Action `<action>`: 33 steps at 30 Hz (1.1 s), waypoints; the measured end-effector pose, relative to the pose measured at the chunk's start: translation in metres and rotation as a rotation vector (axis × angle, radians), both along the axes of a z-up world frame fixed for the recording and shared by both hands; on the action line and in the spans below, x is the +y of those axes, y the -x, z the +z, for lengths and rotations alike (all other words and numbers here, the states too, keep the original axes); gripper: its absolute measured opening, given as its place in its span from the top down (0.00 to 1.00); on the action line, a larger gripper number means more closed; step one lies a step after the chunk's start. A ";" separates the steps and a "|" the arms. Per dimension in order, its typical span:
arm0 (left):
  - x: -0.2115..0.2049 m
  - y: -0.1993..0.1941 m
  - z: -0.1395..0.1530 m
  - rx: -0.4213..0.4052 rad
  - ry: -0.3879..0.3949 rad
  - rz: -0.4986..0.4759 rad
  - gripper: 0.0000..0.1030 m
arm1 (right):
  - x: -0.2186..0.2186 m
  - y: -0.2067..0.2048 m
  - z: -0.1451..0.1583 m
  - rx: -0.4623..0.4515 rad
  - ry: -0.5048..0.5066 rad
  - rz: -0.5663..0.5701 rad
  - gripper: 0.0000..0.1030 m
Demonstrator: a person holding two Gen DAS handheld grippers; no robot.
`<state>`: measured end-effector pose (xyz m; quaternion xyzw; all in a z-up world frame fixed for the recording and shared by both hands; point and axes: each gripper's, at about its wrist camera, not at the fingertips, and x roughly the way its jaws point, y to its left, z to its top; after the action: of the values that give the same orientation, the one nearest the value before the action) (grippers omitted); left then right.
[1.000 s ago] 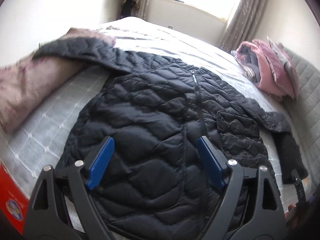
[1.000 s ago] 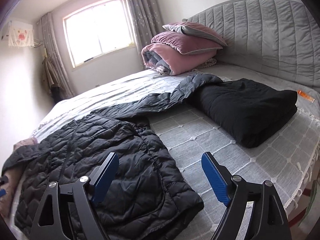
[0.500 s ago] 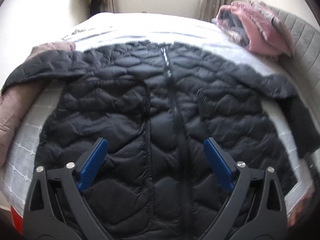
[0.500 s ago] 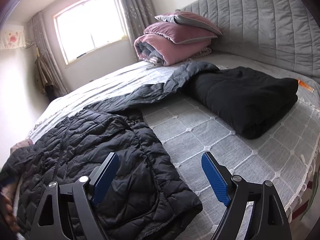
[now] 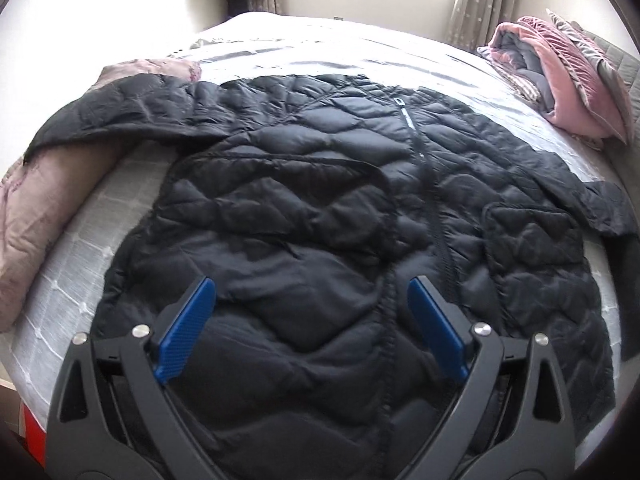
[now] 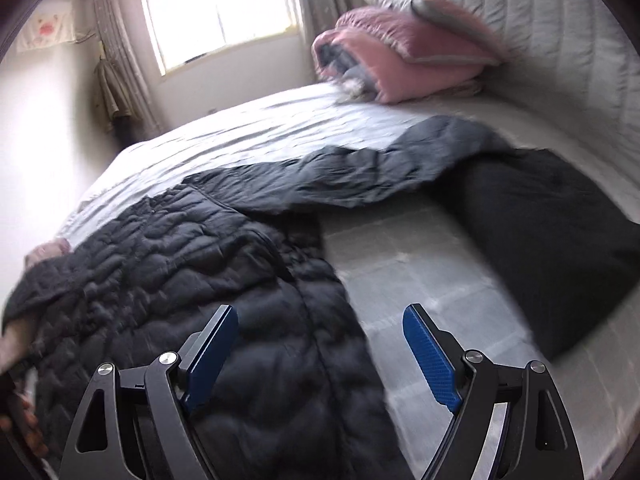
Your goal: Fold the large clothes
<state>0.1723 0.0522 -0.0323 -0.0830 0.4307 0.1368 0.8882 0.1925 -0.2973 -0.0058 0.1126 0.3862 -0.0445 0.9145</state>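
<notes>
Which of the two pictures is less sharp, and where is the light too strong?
Right wrist view: smeared by motion, the pink bedding and black quilted jacket look soft; the window is blown out. Left wrist view: sharp, but the sheet behind the jacket glares white; fisheye bends the edges.

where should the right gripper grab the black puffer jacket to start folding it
Probably the sleeve stretched toward the folded black garment. It lies flat and thin, so the open right gripper could pinch its cuff end from above and carry it across the black puffer jacket.

quilted matt black jacket [image 5: 320, 208], woven grey bedspread [image 6: 420, 280]
</notes>
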 end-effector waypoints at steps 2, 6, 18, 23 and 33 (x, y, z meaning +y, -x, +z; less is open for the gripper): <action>0.007 -0.003 -0.004 0.014 0.025 0.000 0.06 | -0.021 -0.035 -0.004 0.041 -0.043 -0.039 0.17; 0.019 -0.008 -0.008 0.031 0.057 0.020 0.06 | -0.061 -0.087 -0.013 0.074 -0.146 -0.106 0.17; 0.051 -0.025 -0.017 0.065 0.050 0.092 0.06 | -0.162 -0.169 -0.053 0.065 -0.388 -0.431 0.18; 0.057 -0.029 -0.021 0.074 0.057 0.097 0.06 | -0.159 -0.189 -0.043 0.048 -0.348 -0.432 0.39; 0.069 -0.030 -0.019 0.059 0.112 0.119 0.06 | -0.164 -0.164 0.017 -0.105 -0.212 -0.370 0.93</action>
<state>0.2027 0.1211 -0.0515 -0.1539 0.4579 0.1675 0.8594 0.3569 -0.4611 0.0115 0.2794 0.3134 -0.1645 0.8926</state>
